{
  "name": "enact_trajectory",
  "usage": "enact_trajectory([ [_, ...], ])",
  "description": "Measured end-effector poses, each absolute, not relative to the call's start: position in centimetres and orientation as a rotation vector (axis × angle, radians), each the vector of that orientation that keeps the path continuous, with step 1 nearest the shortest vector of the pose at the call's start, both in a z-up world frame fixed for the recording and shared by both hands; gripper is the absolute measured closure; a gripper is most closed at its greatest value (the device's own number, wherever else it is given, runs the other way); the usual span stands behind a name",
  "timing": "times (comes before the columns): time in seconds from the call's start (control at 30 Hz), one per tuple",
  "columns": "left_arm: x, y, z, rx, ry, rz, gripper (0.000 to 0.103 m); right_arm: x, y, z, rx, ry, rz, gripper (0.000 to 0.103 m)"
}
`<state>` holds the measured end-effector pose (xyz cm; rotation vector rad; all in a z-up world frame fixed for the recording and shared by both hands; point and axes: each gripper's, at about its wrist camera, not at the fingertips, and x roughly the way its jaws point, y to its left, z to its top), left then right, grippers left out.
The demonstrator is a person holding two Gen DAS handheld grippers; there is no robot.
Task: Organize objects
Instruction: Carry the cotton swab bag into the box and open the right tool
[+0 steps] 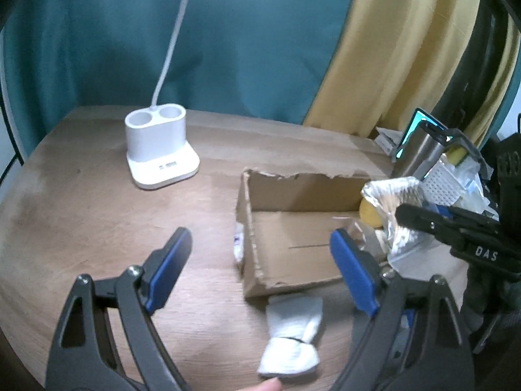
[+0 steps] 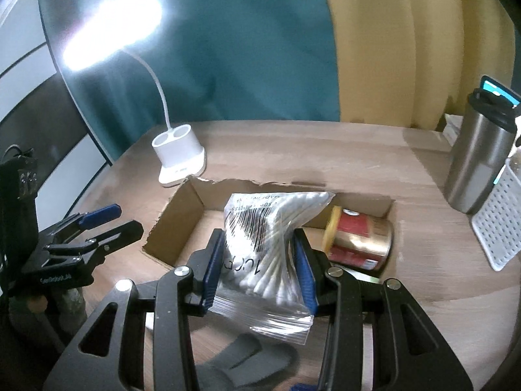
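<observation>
Black right tool (image 1: 407, 216), "DAS" on its arm.

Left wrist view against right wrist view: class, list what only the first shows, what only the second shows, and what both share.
Only the left wrist view: a tied white cloth bundle on the table, in front of the box.
Only the right wrist view: the lit lamp head, a red and gold can lying in the box.
Both: the cardboard box, the lamp base, the steel bottle, the bag of cotton swabs.
</observation>
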<state>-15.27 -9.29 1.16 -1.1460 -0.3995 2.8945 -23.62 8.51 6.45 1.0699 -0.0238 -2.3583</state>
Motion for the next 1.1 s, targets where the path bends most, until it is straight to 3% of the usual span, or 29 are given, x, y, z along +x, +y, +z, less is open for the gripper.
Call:
enact_trajectory([
  [0.87,-14.3,-12.3,-1.4,-1.214,-0.449,2.859,0.015,-25.8,2.3,0.7,1.262,0.003,-2.335,0.058],
  [1.0,-13.9,-11.6,-1.2,-1.200,-0.442,2.862,0.015,-25.1,2.6,1.2,1.240,0.007,-2.319,0.038],
  [1.1,-13.5,-11.0,-1.1,-1.198,-0.435,2.868,0.015,-24.4,3.3,2.0,1.205,0.013,-2.334,0.036],
])
